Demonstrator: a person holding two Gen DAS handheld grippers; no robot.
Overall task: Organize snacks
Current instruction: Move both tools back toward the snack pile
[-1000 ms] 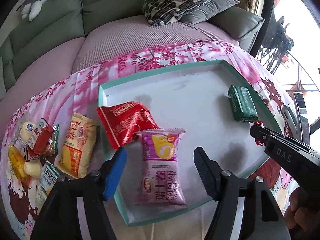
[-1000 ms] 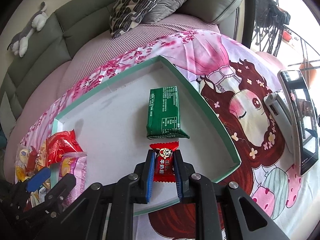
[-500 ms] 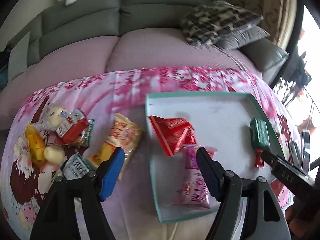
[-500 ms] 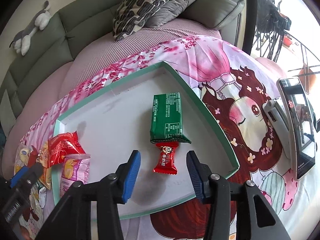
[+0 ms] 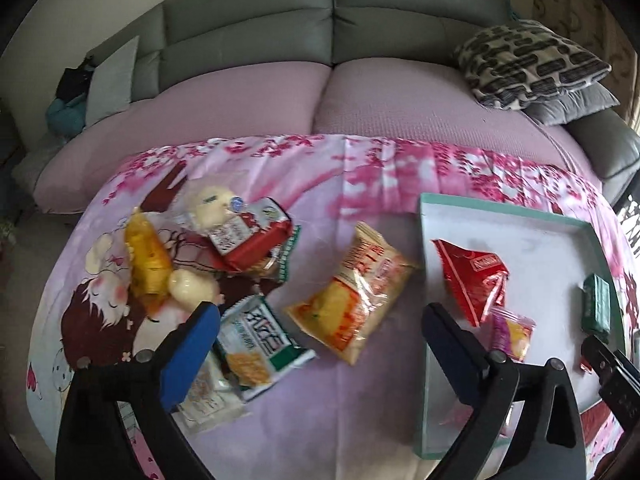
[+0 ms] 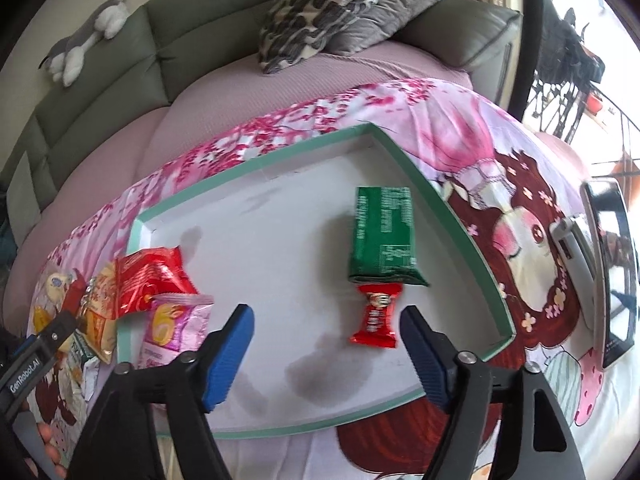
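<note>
Both jaws are spreading apart right now, nothing between either pair.

Right gripper [image 6: 326, 354]: hovering over the shallow white tray with the mint-green rim [image 6: 256, 168]. The small red candy wrapper [image 6: 376, 316] lies flat on the tray floor just ahead of my pads, clear of them, its top end touching the foot of the dark green foil packet [image 6: 384, 236]. That piece looks placed; nothing more for this side until the next pick.

Left gripper [image 5: 320, 344]: angled down over the pink floral cloth [image 5: 320, 168], outside the tray's left wall. Nearest loose snack is the orange-and-yellow crinkled pouch [image 5: 356, 296], lying diagonally just beside the tray [image 5: 500, 208]. Beside my left pad is the white-and-green cracker packet [image 5: 260, 344]. Further left is a heap: yellow wrapper, pale round buns, red-and-white box, all overlapping.

Already in the tray: red foil bag [image 5: 472, 276], pink-and-yellow sachet [image 5: 512, 332], green packet, red candy.

Step, as I judge it: between placements, left side lining up the next pick from the cloth.

Next move probably calls for: centre the pads across the orange pouch's narrow width, drop until they straddle it, close gently, since the crinkly film may slip or drag its neighbour.
</note>
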